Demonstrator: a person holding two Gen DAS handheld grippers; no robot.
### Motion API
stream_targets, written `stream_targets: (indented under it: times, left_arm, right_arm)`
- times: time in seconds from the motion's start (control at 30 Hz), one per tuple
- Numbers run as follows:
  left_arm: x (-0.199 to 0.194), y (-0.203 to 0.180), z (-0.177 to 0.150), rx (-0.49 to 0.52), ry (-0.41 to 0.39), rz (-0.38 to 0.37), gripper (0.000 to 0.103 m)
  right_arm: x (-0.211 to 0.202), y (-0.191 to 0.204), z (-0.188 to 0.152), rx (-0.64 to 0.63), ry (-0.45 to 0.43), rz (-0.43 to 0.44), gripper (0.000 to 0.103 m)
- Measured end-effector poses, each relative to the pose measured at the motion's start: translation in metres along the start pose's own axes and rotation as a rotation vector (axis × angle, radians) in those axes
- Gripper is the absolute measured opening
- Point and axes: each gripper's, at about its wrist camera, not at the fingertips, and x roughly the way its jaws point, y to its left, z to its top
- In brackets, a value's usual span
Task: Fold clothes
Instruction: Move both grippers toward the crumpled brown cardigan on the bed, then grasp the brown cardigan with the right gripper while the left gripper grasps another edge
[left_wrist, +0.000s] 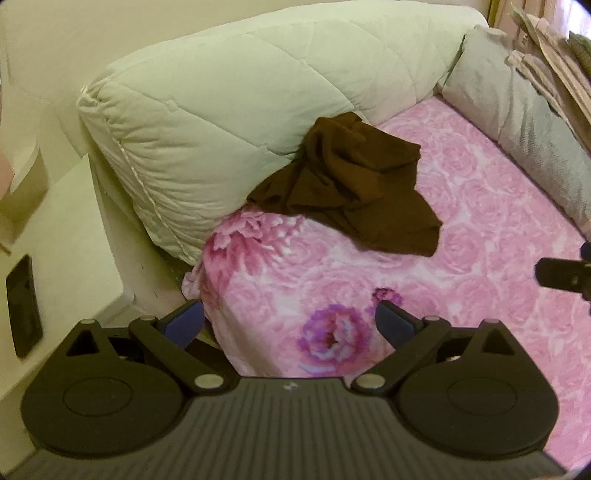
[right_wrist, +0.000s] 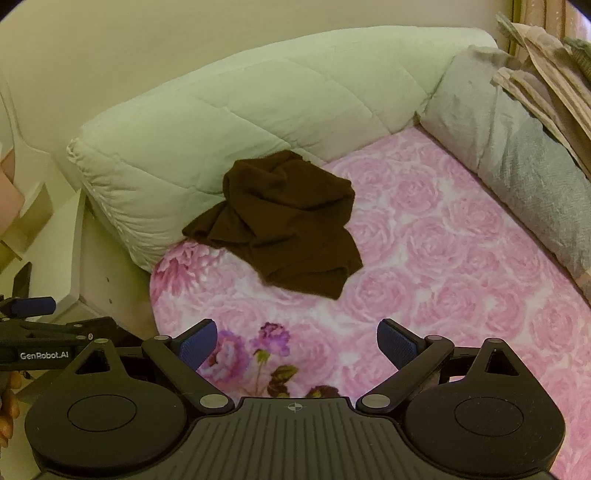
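Pink rose-patterned blanket covers the bed, with a pale green quilted comforter rolled along the wall side and a grey cushion along the far edge. A crumpled dark brown garment lies in a heap on the blanket, its upper part leaning against the comforter; it is unfolded and nothing touches it.

The left tool hangs over the near corner of the bed, pointed toward the garment and well short of it, its blue-padded fingers spread wide with nothing between them. The right tool hangs likewise over the near edge, fingers wide apart and empty. Each tool shows at the edge of the other's view, cut off by the frame.

A white bedside cabinet stands to the left, carrying a dark flat rectangular object that is hard to identify. Folded beige fabrics at the upper right are partly out of frame.
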Motion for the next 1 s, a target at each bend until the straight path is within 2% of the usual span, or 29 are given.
stream_targets:
  times: [0.2, 0.37, 0.47, 0.6, 0.67, 0.87, 0.9, 0.93, 0.97, 1.0]
  left_arm:
    - [0.044, 0.003, 0.027, 0.124, -0.029, -0.023, 0.098]
    - [0.089, 0.014, 0.057, 0.242, -0.044, -0.064, 0.097]
    - [0.120, 0.017, 0.073, 0.318, -0.062, -0.088, 0.095]
    - [0.162, 0.017, 0.088, 0.374, -0.076, -0.157, 0.089]
    - [0.181, 0.017, 0.095, 0.380, -0.074, -0.198, 0.085]
    - [0.232, 0.010, 0.113, 0.384, -0.099, -0.245, 0.085]
    - [0.240, 0.007, 0.115, 0.393, -0.098, -0.244, 0.085]
    - [0.247, 0.006, 0.115, 0.401, -0.097, -0.242, 0.085]
    - [0.254, 0.004, 0.116, 0.410, -0.096, -0.241, 0.085]
    - [0.259, 0.003, 0.116, 0.419, -0.097, -0.241, 0.085]
  right_arm:
    - [0.022, -0.001, 0.026, -0.029, -0.009, -0.039, 0.096]
    - [0.065, -0.006, 0.060, -0.053, 0.016, -0.054, 0.096]
    - [0.100, -0.003, 0.083, -0.096, 0.017, -0.026, 0.096]
    - [0.153, 0.003, 0.114, -0.153, 0.007, 0.018, 0.096]
    - [0.180, 0.006, 0.127, -0.171, 0.004, 0.043, 0.096]
    - [0.256, 0.015, 0.161, -0.190, -0.013, 0.140, 0.095]
    - [0.267, 0.018, 0.166, -0.195, -0.013, 0.160, 0.093]
    - [0.278, 0.021, 0.171, -0.206, -0.011, 0.183, 0.080]
    - [0.288, 0.026, 0.175, -0.222, -0.003, 0.198, 0.076]
    - [0.299, 0.030, 0.179, -0.239, 0.006, 0.203, 0.076]
